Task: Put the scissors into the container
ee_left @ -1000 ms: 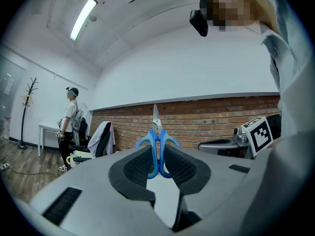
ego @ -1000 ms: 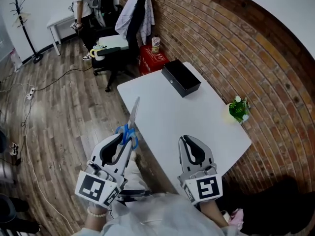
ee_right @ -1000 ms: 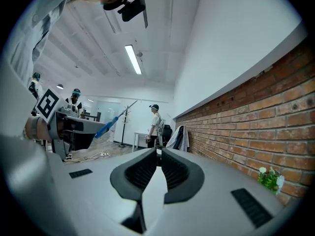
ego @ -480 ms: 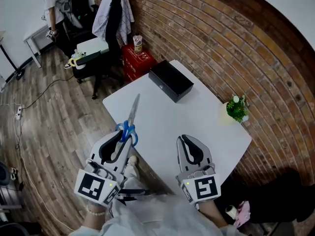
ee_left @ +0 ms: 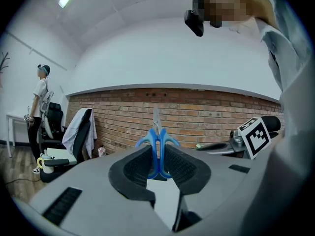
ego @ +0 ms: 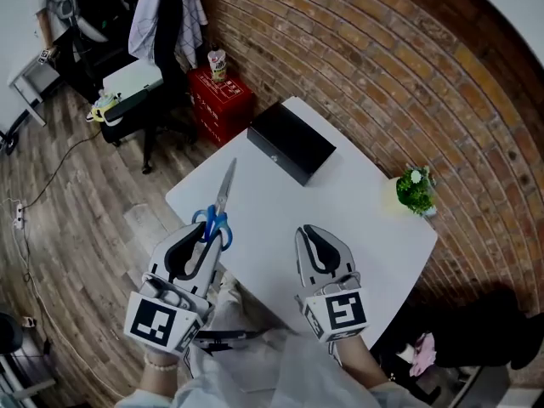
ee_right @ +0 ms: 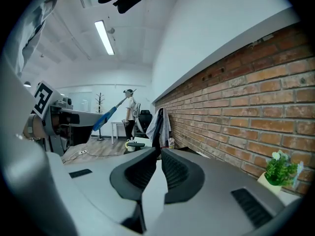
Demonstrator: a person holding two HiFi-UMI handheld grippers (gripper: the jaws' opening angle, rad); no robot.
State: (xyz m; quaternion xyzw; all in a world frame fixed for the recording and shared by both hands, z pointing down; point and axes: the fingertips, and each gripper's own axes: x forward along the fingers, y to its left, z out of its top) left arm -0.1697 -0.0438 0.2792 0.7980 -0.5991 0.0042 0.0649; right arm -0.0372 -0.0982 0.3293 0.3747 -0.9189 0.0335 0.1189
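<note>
My left gripper (ego: 206, 229) is shut on the blue handles of the scissors (ego: 218, 211). Their steel blades point forward over the near left part of the white table (ego: 340, 211). In the left gripper view the scissors (ee_left: 157, 140) stand upright between the pads. The container, a black open box (ego: 291, 143), sits at the table's far end by the brick wall, ahead of the blade tips. My right gripper (ego: 309, 232) hovers over the near edge of the table, jaws together, holding nothing. From the right gripper view (ee_right: 160, 152) the scissors (ee_right: 104, 116) show at the left.
A small green plant (ego: 415, 189) stands at the table's right edge by the wall. Beyond the table are a red box (ego: 219, 93) with a can on it and an office chair (ego: 161, 24) draped with a garment. A person stands far left (ee_left: 40, 107).
Both grippers have advanced toward the table. The scissors, earlier off the table's left edge over the floor, now reach over its near left part. The black box is closer.
</note>
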